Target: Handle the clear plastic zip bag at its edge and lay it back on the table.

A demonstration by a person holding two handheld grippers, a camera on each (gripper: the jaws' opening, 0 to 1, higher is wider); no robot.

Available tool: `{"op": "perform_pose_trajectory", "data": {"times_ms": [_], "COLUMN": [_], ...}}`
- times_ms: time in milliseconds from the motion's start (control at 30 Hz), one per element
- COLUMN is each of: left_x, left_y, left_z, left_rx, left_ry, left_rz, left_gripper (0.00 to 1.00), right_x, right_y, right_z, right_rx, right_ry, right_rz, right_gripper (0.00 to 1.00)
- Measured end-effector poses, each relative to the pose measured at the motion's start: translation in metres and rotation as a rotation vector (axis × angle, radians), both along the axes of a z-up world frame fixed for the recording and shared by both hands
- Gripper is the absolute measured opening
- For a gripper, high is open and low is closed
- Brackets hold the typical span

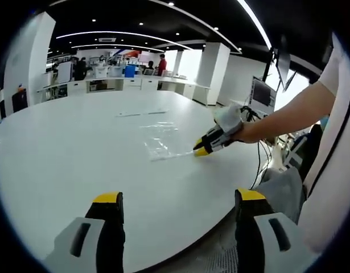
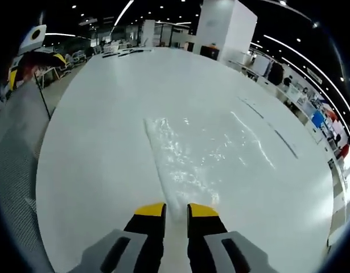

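One clear zip bag [image 2: 206,156] lies flat on the white tabletop [image 1: 78,153] near its edge. Right tongs [image 2: 176,210], nearly closed, rest at the bag's edge; left tongs [image 1: 179,197] hang released.

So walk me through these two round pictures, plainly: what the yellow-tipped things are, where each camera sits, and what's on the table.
A person holds a pair of hand tongs in each hand, and a camera rides on each. The left gripper view looks along the left tongs, standing wide open above the white table. It also catches the person's gloved hand reaching in with the right tongs. The right gripper view looks along those tongs, nearly closed at the near edge of a clear plastic zip bag lying flat. Whether they actually pinch it, I cannot tell.
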State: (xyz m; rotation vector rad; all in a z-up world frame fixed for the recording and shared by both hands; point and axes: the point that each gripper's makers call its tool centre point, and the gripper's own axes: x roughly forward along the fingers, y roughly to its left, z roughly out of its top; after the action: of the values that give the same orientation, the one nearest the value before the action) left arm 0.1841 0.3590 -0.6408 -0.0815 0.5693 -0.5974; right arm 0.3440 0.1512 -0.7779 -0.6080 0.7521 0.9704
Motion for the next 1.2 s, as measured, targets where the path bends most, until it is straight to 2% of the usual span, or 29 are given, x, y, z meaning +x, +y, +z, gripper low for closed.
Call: {"op": "perform_pose_trajectory", "data": {"times_ms": [167, 300, 767, 1200], "left_x": [0.001, 0.001, 0.002, 0.001], "left_y": [0.001, 0.001, -0.001, -0.007], "left_z": [-0.001, -0.001, 0.000, 0.005], "left_rx": [0.000, -0.001, 0.005, 0.000], "left_ry": [-0.001, 0.000, -0.003, -0.015], "left_rz": [-0.001, -0.001, -0.011, -0.021], "left_gripper": [0.78, 0.78, 0.78, 0.77], "right_x": [0.003, 0.001, 0.002, 0.000], "right_y": [-0.001, -0.001, 0.001, 0.002], "right_z": [0.001, 0.001, 0.005, 0.026], "right_rx": [-0.001, -0.009, 0.042, 0.053], "right_ry": [0.001, 0.001, 0.044, 0.016], "right_rz": [0.003, 0.013, -0.021, 0.014], "right_gripper": [0.09, 0.02, 0.00, 0.00]}}
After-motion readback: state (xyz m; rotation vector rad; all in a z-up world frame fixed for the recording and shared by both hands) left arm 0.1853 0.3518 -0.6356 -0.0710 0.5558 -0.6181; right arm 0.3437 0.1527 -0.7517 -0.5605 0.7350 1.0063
